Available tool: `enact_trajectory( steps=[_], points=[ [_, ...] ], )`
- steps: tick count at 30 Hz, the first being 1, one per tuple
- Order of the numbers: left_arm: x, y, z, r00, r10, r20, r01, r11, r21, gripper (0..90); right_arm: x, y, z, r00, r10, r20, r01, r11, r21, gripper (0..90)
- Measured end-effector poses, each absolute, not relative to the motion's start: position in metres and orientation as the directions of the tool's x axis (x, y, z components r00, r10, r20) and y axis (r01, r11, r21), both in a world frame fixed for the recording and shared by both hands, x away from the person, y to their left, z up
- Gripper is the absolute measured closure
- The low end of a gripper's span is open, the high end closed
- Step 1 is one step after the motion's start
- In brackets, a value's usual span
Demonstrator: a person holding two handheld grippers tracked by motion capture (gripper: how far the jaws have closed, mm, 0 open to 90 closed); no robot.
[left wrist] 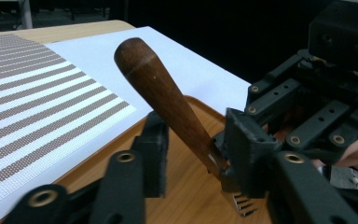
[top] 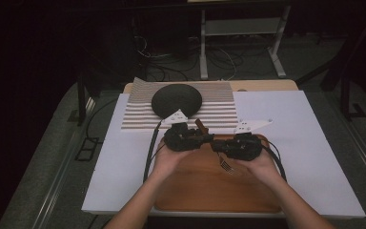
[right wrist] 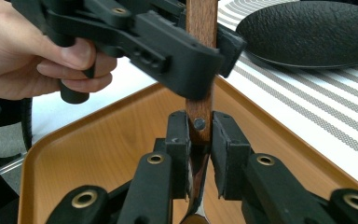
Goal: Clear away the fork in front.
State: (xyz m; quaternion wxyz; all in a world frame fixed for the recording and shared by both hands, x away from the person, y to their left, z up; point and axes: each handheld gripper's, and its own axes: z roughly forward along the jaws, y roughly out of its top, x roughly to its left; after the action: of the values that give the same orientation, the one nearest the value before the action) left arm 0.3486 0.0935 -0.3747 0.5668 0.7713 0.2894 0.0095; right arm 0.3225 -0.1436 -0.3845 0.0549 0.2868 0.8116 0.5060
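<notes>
The fork (left wrist: 177,112) has a smooth brown wooden handle and shiny metal prongs, and it sits up in the air over the tray (top: 209,186). The right gripper (right wrist: 199,133) pinches it tight between its two black fingers (right wrist: 177,140), just where the wood meets the metal. Higher up the handle, the left gripper (left wrist: 191,154) has its fingers (left wrist: 156,140) on both sides of the wood; one side touches, and the other side has a small gap. The tray is flat, orange-brown wood with a raised rim, right below the fingers. Past the fingers lies a striped mat (top: 219,112) with a round, bumpy black plate (top: 176,99) on it. White paper (top: 290,133) covers the table under everything.
</notes>
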Motion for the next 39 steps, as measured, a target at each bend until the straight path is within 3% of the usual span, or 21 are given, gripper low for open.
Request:
enact_trajectory(
  steps=[7, 14, 16, 25, 39],
  points=[
    [0.346, 0.095, -0.371, 0.844, 0.419, -0.336, 0.434, -0.165, 0.886, 73.9, 0.321, -0.140, -0.383, -0.831, 0.523, 0.190, 0.402, 0.329, 0.855, 77.0],
    [0.344, 0.096, -0.366, 0.866, 0.388, -0.315, 0.404, -0.173, 0.898, 77.3, 0.318, -0.138, -0.380, -0.842, 0.513, 0.167, 0.377, 0.338, 0.862, 74.5],
    [0.344, 0.098, -0.364, 0.873, 0.393, -0.288, 0.384, -0.190, 0.904, 77.9, 0.318, -0.139, -0.380, -0.841, 0.518, 0.156, 0.370, 0.340, 0.865, 64.8],
    [0.350, 0.118, -0.363, 0.873, 0.392, -0.289, 0.388, -0.202, 0.899, 81.1, 0.320, -0.154, -0.386, -0.807, 0.578, 0.123, 0.383, 0.354, 0.853, 36.8],
    [0.349, 0.164, -0.354, 0.882, 0.376, -0.285, 0.381, -0.211, 0.900, 80.6, 0.310, -0.220, -0.412, -0.732, 0.670, 0.124, 0.430, 0.313, 0.847, 19.4]
  ],
)
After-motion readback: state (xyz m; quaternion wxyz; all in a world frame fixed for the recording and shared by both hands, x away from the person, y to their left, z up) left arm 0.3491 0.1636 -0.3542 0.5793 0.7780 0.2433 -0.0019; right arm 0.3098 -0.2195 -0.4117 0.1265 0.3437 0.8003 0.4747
